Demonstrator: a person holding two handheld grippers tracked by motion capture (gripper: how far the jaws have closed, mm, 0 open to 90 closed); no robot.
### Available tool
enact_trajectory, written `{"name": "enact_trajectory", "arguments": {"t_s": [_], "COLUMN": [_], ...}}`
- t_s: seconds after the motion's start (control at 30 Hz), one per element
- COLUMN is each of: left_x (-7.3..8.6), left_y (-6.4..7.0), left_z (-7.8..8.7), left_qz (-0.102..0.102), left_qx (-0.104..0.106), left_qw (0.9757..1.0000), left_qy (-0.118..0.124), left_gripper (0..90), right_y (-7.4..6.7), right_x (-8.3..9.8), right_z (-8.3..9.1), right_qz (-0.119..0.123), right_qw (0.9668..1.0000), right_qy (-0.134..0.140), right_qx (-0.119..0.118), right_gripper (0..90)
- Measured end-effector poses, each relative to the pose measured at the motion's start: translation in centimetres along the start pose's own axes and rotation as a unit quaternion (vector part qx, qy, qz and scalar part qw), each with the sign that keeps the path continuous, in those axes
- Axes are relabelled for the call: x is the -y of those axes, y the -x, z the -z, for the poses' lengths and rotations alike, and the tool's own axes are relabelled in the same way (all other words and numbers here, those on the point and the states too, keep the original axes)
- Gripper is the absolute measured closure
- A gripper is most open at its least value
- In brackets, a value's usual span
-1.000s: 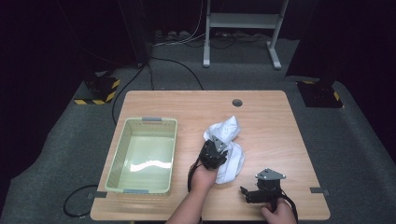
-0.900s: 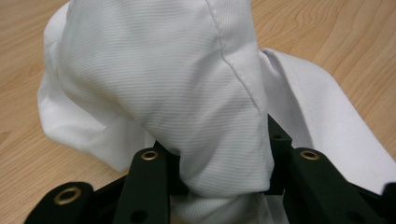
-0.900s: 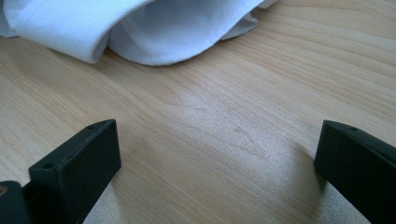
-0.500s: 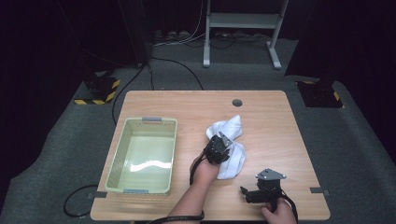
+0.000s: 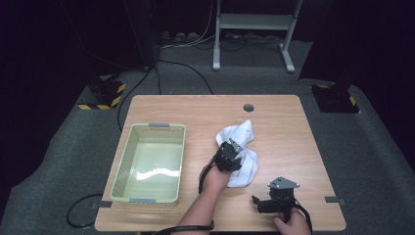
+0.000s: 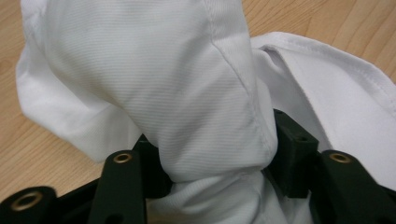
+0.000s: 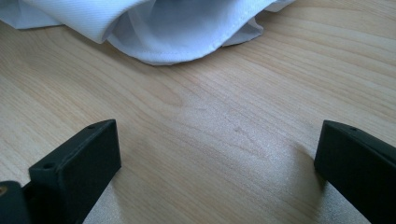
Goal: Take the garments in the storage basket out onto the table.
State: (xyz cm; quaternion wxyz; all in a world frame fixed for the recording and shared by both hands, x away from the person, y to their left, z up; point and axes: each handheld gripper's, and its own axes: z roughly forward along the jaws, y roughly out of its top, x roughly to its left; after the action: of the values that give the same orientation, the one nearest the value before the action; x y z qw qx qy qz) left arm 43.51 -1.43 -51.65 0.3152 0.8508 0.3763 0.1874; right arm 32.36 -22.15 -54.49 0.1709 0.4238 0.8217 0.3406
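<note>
A crumpled white cloth [image 5: 243, 138] lies on the wooden table [image 5: 284, 127], right of centre. My left gripper [image 5: 234, 149] sits on top of it, pointing away from the person. In the left gripper view a thick fold of the cloth [image 6: 163, 84] is bunched between the two black jaws and touches both; the jaws have just been opening, and the fold still fills the gap. My right gripper [image 5: 255, 201] rests near the front right edge, jaws wide open with only bare wood between them [image 7: 215, 154]. The cloth's hem [image 7: 163, 28] lies just ahead of it.
A pale green plastic basket [image 5: 149, 126] stands empty on the table's left half. A round cable hole [image 5: 248, 107] sits near the far edge. Cables trail over the grey floor beyond the table, by a white stand [image 5: 254, 22].
The left gripper has shifted slightly to the right over the cloth, and the cloth's raised top has sunk and stretched toward the far right. The right gripper has stayed put.
</note>
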Motion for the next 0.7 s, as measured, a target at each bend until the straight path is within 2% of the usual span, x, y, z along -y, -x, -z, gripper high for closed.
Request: {"name": "enact_trajectory", "arguments": {"t_s": [0.1,0.3,0.47,0.7], "left_x": [0.1,0.3,0.3,0.3], "left_y": [0.0,-0.2,-0.2,-0.8], "left_z": [0.1,0.4,1.0,2.2], "left_qz": [0.004,0.014,0.008,0.019], "left_qx": [0.002,0.0,0.002,0.001], "left_qw": [1.0,0.9999,0.9998,0.9993], "left_qy": [0.002,0.006,0.015,0.034], "left_gripper": [41.6,23.8,15.8,6.4], "right_y": [0.0,0.0,0.0,-0.1], "right_x": [0.0,0.0,0.0,0.0], "right_z": [0.0,0.0,0.0,0.0], "right_qz": [0.001,0.001,0.002,0.004], "right_qw": [1.0,1.0,1.0,1.0], "right_qy": [0.0,0.0,0.0,0.0], "right_qx": [0.0,0.0,0.0,-0.001], "right_gripper": [0.2,0.2,0.2,0.2]}}
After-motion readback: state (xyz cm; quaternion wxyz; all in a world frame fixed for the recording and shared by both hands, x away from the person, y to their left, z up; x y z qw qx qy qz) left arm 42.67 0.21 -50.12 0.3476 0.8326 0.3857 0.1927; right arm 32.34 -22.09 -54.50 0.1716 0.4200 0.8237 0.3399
